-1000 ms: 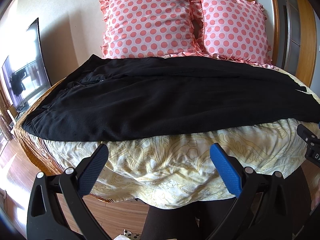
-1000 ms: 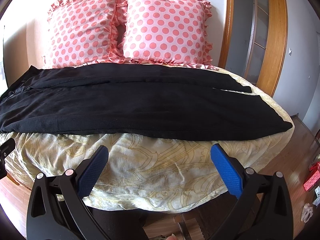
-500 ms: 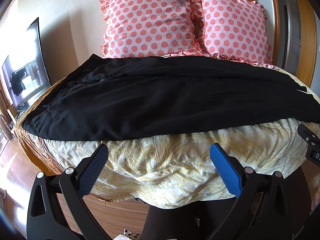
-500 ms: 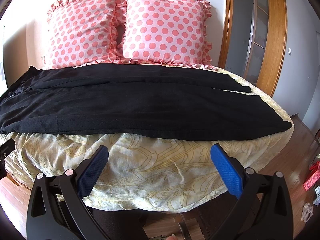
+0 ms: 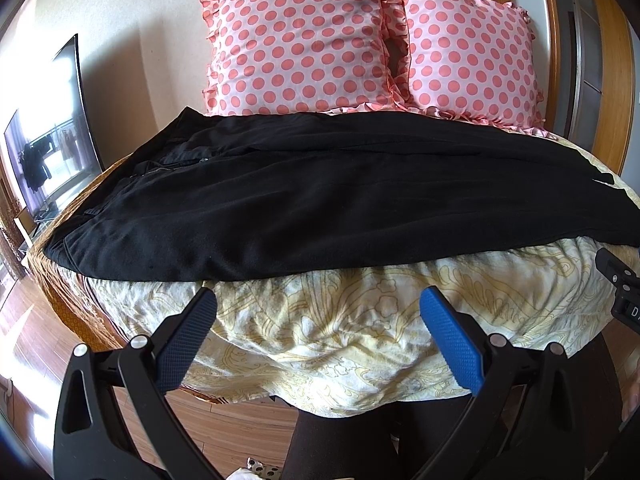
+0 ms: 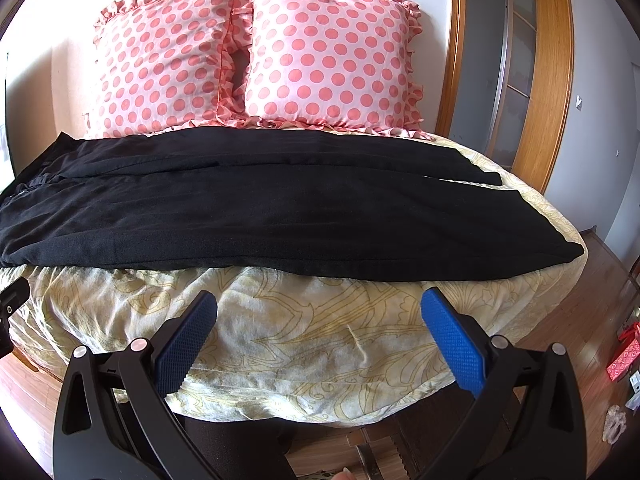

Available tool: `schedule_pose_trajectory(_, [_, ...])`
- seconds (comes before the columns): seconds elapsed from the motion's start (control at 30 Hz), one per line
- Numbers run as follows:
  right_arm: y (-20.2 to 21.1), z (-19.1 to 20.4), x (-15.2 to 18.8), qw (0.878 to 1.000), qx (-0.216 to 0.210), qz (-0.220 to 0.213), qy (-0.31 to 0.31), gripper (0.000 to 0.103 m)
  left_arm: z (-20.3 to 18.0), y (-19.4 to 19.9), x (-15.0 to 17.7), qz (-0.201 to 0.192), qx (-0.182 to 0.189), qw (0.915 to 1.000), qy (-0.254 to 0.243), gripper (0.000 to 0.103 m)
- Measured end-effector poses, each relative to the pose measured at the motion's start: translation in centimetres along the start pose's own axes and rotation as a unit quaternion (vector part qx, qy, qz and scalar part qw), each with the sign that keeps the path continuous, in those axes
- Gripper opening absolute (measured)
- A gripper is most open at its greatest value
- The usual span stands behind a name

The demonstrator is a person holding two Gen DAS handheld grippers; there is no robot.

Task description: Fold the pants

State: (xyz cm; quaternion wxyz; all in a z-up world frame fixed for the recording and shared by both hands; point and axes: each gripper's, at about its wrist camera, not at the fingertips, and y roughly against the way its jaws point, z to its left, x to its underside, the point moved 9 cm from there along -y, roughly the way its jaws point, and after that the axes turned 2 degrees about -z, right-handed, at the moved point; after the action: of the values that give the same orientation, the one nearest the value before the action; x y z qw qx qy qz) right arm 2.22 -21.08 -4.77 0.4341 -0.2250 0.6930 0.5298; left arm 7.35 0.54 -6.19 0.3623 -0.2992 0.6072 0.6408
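The left tongs [image 5: 318,314] and the right tongs [image 6: 319,316] are both spread wide, holding nothing, hovering above the near edge of a bed [image 6: 280,344] covered in a yellow patterned sheet. Beyond them, black pants [image 6: 280,216] lie flat across the bed, waistband to the left, legs to the right. Two pink polka-dot pillows [image 5: 304,40] stand behind the pants.

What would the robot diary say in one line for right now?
stage: before first grasp | pants: flat across bed, unfolded | left gripper: open, empty | right gripper: open, empty
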Motion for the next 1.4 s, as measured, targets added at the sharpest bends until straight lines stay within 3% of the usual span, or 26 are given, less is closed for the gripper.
schedule_pose_trajectory(0.47, [0.3,-1.3,-0.9,1.0,0.002,-0.01,-0.001,0.102,0.1,0.2,-0.2,-0.003,-0.001,1.0,-0.002,0.101])
schedule_pose_trajectory(0.73, [-1.0,-5.7,-9.3,0.997,-0.026,-0.068,-0.039,0.102,1.7,0.7,-5.5,-0.054,-0.005,0.9985,-0.005,0.101])
schedule_pose_trajectory(0.87, [-5.6,-9.5,-14.3,0.995,-0.033,-0.028,-0.087,0.102,2.9,-1.0,-8.3,-0.049,0.01,0.9985,0.022,0.101])
schedule_pose_trajectory(1.07, [-17.4,-15.3,-21.4,0.991,0.088,0.033,-0.094,0.102,3.9,-4.1,-11.2,-0.039,0.004,0.9987,0.032,0.101])
schedule_pose_trajectory(1.13, [-22.1,-16.7,-22.6,0.985,0.104,0.075,-0.115,0.102,4.1,-4.8,-12.2,-0.044,-0.006,0.9987,0.027,0.101])
schedule_pose_trajectory(1.23, [-29.0,-19.1,-23.0,0.965,0.138,0.148,-0.166,0.094,3.9,-6.1,-13.3,-0.044,0.0,0.9989,0.019,0.101])
schedule_pose_trajectory(1.3, [-32.5,-20.5,-22.4,0.948,0.17,0.194,-0.189,0.078,3.9,-6.9,-13.7,-0.041,-0.001,0.9991,0.013,0.101])
schedule_pose_trajectory(1.4, [-35.7,-22.4,-21.4,0.921,0.208,0.229,-0.238,0.069,4.1,-8.1,-13.8,-0.035,-0.003,0.9993,0.009,0.101])
